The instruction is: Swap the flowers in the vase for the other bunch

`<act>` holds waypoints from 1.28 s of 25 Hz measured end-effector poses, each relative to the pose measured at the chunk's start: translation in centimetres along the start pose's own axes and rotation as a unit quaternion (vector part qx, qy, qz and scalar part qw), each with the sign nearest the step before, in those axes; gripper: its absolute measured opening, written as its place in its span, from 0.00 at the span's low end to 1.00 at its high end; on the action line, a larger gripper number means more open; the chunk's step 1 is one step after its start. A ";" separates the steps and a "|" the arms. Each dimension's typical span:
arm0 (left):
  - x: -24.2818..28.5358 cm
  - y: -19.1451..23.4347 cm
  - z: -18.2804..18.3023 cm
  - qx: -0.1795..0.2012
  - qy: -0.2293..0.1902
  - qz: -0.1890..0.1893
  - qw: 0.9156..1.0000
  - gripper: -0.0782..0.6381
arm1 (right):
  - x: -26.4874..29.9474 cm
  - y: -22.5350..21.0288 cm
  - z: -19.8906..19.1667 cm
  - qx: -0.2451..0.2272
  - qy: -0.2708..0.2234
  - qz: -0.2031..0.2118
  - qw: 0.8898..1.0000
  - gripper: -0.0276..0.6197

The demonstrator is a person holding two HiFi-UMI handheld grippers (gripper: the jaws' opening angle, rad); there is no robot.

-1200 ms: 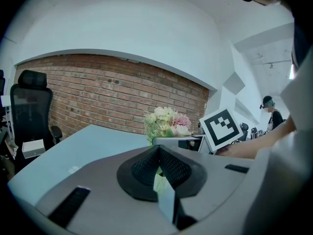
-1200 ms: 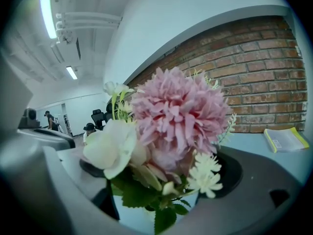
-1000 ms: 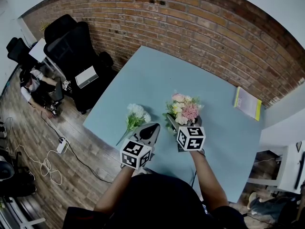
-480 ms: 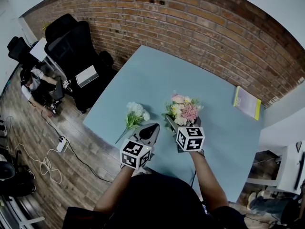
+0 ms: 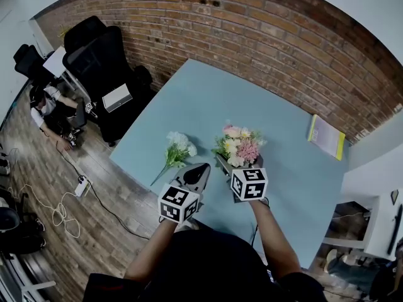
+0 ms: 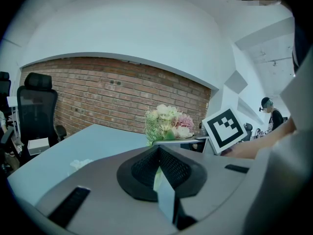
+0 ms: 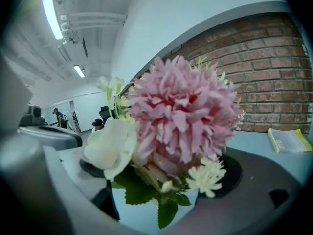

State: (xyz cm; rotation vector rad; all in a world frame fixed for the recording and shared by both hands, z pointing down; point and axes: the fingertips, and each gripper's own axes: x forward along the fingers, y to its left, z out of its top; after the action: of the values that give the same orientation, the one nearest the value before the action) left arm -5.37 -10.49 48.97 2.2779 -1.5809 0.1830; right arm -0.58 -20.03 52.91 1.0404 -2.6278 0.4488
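A pink, white and yellow bouquet stands in a white vase on the pale blue table. My right gripper has its jaws wide, one on each side of the vase, pressing on it. In the right gripper view the pink bloom fills the middle. The other bunch, white flowers on green stems, lies flat on the table to the left. My left gripper hovers just right of those stems, shut with nothing in it. Its view shows the bouquet ahead and the white bunch low on the left.
A yellow-green book lies near the table's far right edge. Black office chairs stand past the left corner, one with a white box on it. A person sits on the floor at left. A brick wall runs behind.
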 end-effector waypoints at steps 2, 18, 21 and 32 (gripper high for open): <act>-0.1 -0.3 -0.1 0.000 0.000 0.003 1.000 0.12 | -0.2 0.0 -0.1 -0.001 0.001 0.002 1.000 0.77; -0.5 -0.9 -0.7 -0.005 -0.001 0.017 1.000 0.12 | -0.5 0.1 -0.5 -0.014 0.010 0.014 1.000 0.77; -0.5 -0.6 -0.6 -0.007 -0.002 0.018 1.000 0.12 | -0.2 0.3 -0.4 -0.023 0.010 0.017 1.000 0.78; -0.8 -0.7 -0.6 -0.009 -0.005 0.019 1.000 0.12 | -0.2 1.1 -0.7 -0.006 0.012 0.032 0.999 0.91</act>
State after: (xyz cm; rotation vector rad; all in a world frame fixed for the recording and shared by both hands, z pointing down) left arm -4.95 -9.37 49.14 2.2392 -1.6242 0.1668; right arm -1.11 -18.87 53.28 0.9436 -2.6465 0.4562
